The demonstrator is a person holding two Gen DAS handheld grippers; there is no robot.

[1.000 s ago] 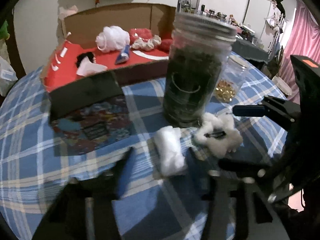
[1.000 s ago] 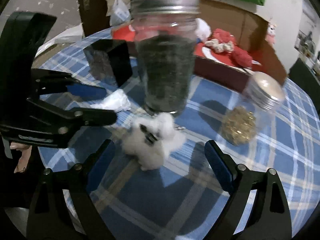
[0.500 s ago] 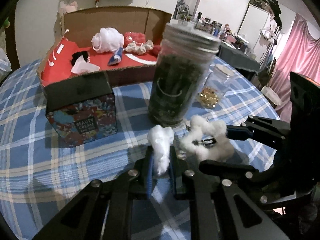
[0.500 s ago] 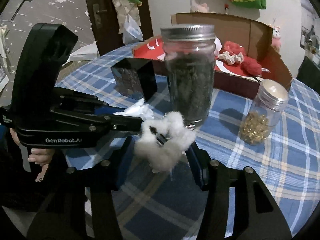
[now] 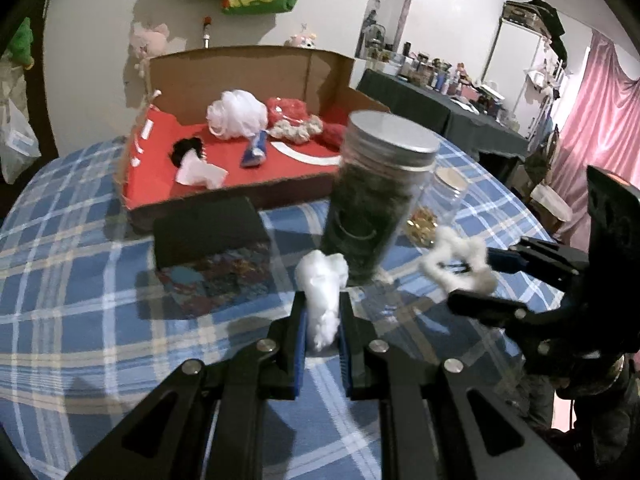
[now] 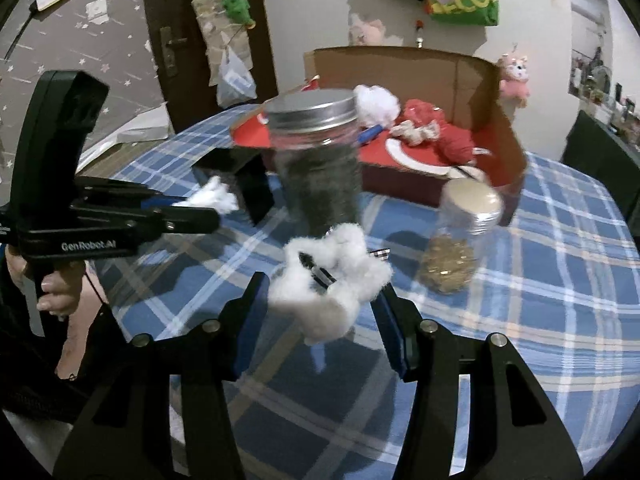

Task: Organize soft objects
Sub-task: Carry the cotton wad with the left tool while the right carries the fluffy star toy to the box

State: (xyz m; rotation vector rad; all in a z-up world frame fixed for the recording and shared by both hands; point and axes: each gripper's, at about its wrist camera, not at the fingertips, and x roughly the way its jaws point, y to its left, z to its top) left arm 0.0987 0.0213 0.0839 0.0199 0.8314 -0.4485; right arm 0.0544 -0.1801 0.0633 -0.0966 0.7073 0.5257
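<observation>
Nearest, over the blue plaid tablecloth [image 5: 80,272], the left gripper [image 5: 323,320] pinches a white cotton wad [image 5: 322,300] between its fingers, and the right gripper [image 6: 320,308] clamps a fluffy white scrunchie [image 6: 332,292]. Both are lifted off the cloth. Beyond stand a dark-filled jar [image 5: 372,208] and a red-lined cardboard box [image 5: 240,160], with pink curtains [image 5: 592,128] farthest.

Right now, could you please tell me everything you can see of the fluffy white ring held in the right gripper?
The fluffy white ring looks like a plush, cottony scrunchie, with a dark clip-like piece across its middle. It is bunched and irregular, clamped between the right gripper pads and apparently lifted clear of the blue plaid tablecloth, in front of the tall dark-filled jar. Only the pads seem to touch it.
</observation>
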